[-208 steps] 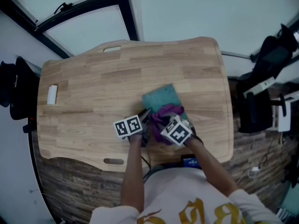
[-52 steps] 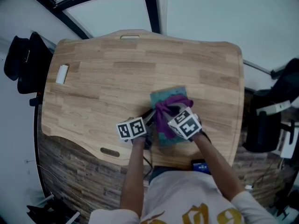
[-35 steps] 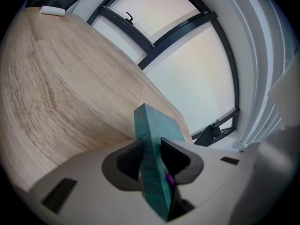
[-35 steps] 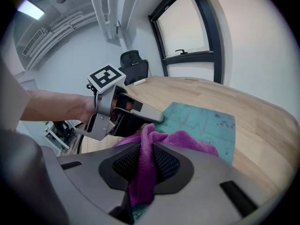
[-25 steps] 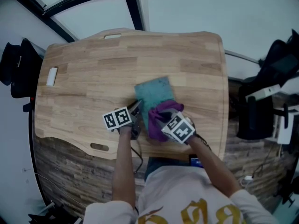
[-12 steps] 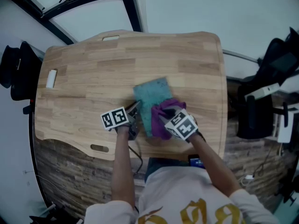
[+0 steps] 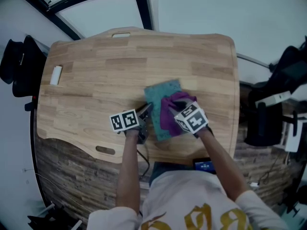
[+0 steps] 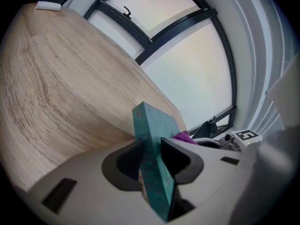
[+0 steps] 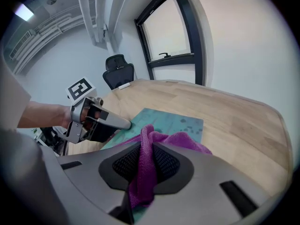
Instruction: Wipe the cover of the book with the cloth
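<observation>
Left gripper (image 8: 150, 159) clamps the edge of the flat teal hardcover book (image 7: 158, 97), which lies on the light wooden table (image 7: 96, 80) near its front. Right gripper (image 9: 145, 162) pinches the purple microfibre cloth (image 9: 180, 142) resting on the cover. Risk: a hard stroke could pivot the book out of the edge clamp, or the cloth could slip free. No readable title or label anywhere.

Pale wood-grain table (image 7: 96, 90) with matt finish, teal book (image 7: 159, 94) with matt mottled cover, purple cloth (image 7: 168, 114) of napped textile
</observation>
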A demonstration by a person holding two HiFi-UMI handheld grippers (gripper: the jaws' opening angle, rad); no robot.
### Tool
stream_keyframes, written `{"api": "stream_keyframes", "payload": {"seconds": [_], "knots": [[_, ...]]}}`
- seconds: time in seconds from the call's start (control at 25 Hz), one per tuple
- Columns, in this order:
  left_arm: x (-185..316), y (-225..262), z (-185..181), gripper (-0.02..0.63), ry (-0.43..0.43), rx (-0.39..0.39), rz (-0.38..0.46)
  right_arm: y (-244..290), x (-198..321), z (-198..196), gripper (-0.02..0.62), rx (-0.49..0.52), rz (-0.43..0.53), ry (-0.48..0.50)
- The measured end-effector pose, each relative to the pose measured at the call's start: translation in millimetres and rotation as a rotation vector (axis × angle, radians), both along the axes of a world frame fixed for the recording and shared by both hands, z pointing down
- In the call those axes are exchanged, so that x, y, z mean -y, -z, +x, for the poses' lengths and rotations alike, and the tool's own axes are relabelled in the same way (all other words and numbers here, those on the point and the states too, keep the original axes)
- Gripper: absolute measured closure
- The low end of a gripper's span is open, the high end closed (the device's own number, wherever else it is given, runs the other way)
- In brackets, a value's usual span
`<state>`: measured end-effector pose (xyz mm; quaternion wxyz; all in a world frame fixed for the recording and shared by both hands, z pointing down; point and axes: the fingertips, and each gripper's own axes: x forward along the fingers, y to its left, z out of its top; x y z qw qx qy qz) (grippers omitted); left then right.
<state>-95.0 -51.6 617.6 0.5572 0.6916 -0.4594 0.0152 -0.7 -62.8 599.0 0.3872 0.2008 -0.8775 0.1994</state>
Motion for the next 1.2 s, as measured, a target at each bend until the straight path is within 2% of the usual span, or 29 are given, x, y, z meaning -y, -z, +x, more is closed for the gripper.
{"api": "stream_keyframes", "payload": {"seconds": [0.6,1.2], "knots": [[0,0,0,0.486,-0.004,-0.020,-0.008,2,54,-19,0.532,0.005,0.029,-0.057],[-1,1,0,0.486,0.003,0.004,0.001,3,65,-25,0.532,-0.004,0.043,-0.106]]}}
